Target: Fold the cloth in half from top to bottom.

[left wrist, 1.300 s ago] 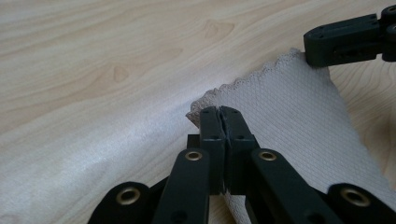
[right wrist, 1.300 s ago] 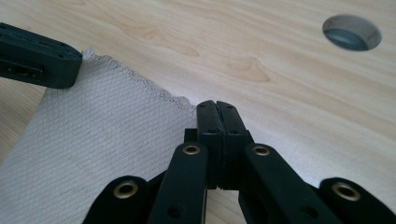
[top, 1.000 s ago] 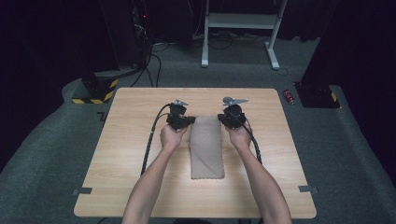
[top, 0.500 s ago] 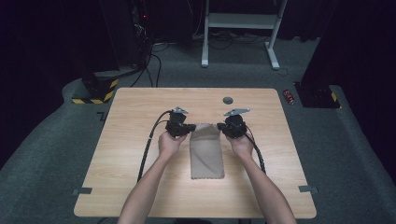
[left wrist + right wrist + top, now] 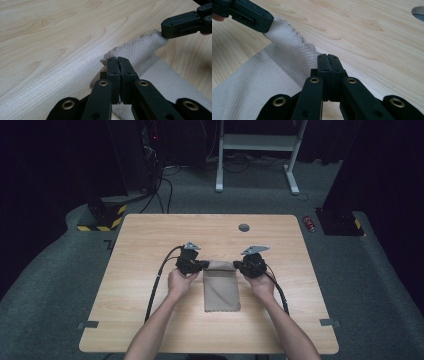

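A beige waffle-textured cloth (image 5: 221, 290) lies lengthwise on the middle of the wooden table (image 5: 140, 250). Its far edge is lifted off the table and stretched between the two grippers. My left gripper (image 5: 204, 266) is shut on the far left corner; in the left gripper view the jaws (image 5: 117, 60) pinch the cloth (image 5: 142, 50), with the right gripper (image 5: 175, 25) clamped on the other corner. My right gripper (image 5: 238, 266) is shut on the far right corner (image 5: 327, 58), and the cloth (image 5: 274, 72) slopes down to the table below the left gripper (image 5: 249, 15).
A round cable hole (image 5: 243, 227) sits in the table's far side beyond the grippers. Black cables trail from both grippers along the forearms. On the floor are a red can (image 5: 310, 223), a yellow-black striped block (image 5: 102, 220) and a white desk frame (image 5: 255, 150).
Both grippers have moved toward the person, drawing the cloth's far edge back and lower. The cloth's flat part on the table looks shorter. The cable hole has come into view.
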The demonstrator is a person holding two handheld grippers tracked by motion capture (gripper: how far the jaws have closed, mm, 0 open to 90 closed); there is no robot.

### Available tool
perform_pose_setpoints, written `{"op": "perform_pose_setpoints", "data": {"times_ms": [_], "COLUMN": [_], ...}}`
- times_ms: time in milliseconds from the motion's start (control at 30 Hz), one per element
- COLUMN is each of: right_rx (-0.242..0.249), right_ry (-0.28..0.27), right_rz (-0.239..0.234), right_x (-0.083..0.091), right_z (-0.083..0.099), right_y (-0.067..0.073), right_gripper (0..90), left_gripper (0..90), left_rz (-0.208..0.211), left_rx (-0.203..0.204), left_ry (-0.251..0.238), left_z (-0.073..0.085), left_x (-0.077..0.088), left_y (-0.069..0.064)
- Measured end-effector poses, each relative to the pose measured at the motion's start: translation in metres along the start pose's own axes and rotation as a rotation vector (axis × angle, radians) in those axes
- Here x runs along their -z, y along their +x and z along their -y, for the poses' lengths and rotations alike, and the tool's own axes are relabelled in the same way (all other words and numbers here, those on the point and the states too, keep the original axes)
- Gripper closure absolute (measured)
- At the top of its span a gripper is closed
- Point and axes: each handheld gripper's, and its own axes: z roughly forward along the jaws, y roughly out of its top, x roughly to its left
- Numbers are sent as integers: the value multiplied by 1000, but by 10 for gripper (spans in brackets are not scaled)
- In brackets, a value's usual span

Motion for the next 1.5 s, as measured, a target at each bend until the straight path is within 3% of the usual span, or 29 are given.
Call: {"op": "perform_pose_setpoints", "data": {"times_ms": [200, 433, 567, 733, 1500], "right_rx": [-13, -13, -11, -7, -2], "right_ry": [-5, -13, -16, -22, -44], "right_rz": [-12, -27, -32, -42, -78], "right_x": [1, 3, 5, 8, 21], "right_z": [3, 4, 5, 4, 13], "right_y": [1, 2, 3, 5, 8], "right_gripper": [896, 896, 896, 895, 895], "left_gripper": [881, 881, 881, 881, 881], "left_rz": [-6, -1, -11, -14, 23], "left_rx": [-17, -5, -29, -32, -23], "left_ry": [16, 8, 7, 1, -28], "left_z": [4, 8, 8, 10, 17], "left_x": [2, 4, 6, 8, 16], "left_y": [-4, -5, -7, -8, -16]}}
